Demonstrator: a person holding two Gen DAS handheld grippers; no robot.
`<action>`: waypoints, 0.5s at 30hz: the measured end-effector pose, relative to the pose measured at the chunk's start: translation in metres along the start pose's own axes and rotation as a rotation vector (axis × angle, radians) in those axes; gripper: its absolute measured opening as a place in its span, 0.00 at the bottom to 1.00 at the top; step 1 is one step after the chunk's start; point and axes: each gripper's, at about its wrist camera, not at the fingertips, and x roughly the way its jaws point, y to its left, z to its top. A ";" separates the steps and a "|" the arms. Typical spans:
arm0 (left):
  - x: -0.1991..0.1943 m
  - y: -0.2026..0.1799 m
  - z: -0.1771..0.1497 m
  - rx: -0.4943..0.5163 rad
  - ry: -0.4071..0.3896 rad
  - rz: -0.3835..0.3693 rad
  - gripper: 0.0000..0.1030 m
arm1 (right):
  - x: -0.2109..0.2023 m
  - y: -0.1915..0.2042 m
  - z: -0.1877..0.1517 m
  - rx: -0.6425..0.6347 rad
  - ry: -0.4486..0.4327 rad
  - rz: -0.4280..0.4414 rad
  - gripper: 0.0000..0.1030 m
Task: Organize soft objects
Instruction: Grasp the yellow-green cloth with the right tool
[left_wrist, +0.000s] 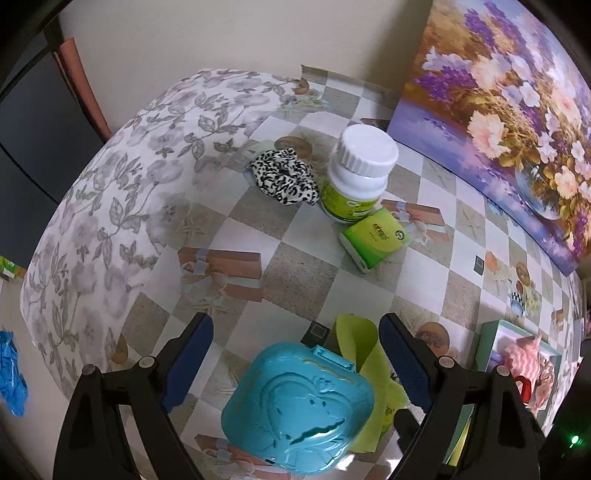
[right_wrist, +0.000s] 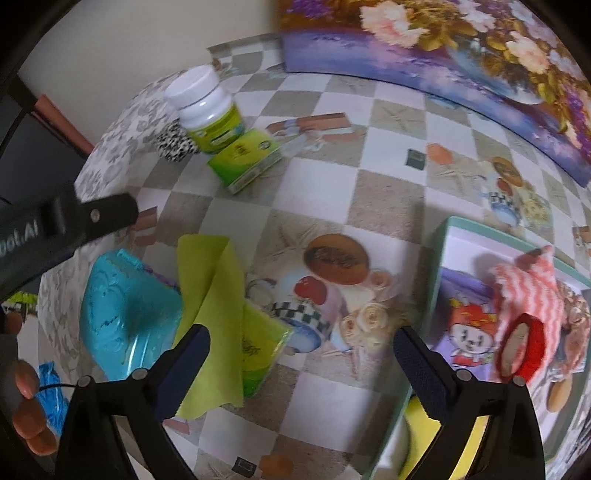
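Soft even indoor light, faint shadows; heavy fisheye warping, dark vignetted corners; right view slightly motion-blurred.

My left wrist camera looks down close over the teal case (left_wrist: 299, 410); my right faces the worktop (right_wrist: 314, 192) beside it. Both share case, green cloth (left_wrist: 364, 350) and white bottle (left_wrist: 356, 173).

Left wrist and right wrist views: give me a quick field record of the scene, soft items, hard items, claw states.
surface: checkered tablecloth
left claw: open, holding nothing, over teal case
right claw: open, holding nothing
soft, loose: leopard scrunchie; green cloth partly under teal case
soft, in box: pink knit piece inside mint-rimmed box
hard: white-capped bottle, upright beside scrunchie
other: green tissue pack in front of bottle
backdrop: flower painting
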 end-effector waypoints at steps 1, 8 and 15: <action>0.001 0.001 0.000 -0.004 0.001 0.000 0.89 | 0.001 0.001 -0.001 -0.005 0.000 0.012 0.89; 0.007 0.007 0.000 -0.012 0.019 0.007 0.89 | 0.008 0.013 -0.006 -0.043 0.013 0.079 0.64; 0.009 0.013 0.002 -0.033 0.019 0.002 0.89 | 0.017 0.023 -0.009 -0.075 0.041 0.119 0.39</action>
